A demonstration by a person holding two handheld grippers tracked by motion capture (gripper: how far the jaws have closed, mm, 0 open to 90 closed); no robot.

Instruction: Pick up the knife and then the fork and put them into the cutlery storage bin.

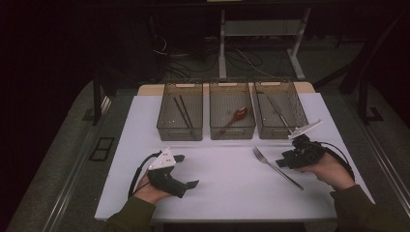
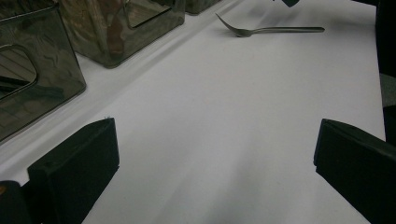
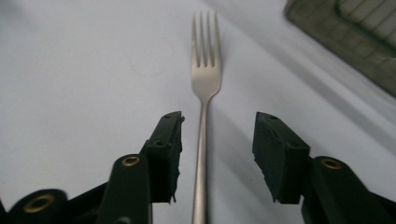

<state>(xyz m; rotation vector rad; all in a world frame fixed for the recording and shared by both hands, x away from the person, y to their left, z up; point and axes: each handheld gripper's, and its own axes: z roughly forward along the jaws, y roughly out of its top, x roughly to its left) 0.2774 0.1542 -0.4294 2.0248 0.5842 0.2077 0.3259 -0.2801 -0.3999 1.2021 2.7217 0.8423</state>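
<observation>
A metal fork [image 1: 275, 166] lies on the white table mat [image 1: 227, 188], right of centre, tines toward the bins. My right gripper [image 1: 281, 163] is open, and its jaws stand on either side of the fork's handle [image 3: 202, 154] without touching it; the tines [image 3: 205, 37] point away ahead of my right gripper [image 3: 217, 140]. My left gripper [image 1: 187, 170] rests near the front left, open and holding nothing. Ahead of my left gripper [image 2: 215, 140] is bare mat, with the fork [image 2: 275, 30] far off.
Three clear bins stand in a row at the back: the left bin [image 1: 180, 134] holds dark chopsticks [image 1: 183, 110], the middle bin [image 1: 232, 133] a red spoon [image 1: 238, 115], the right bin [image 1: 279, 132] thin dark utensils [image 1: 278, 110]. Table legs and cables lie beyond the table.
</observation>
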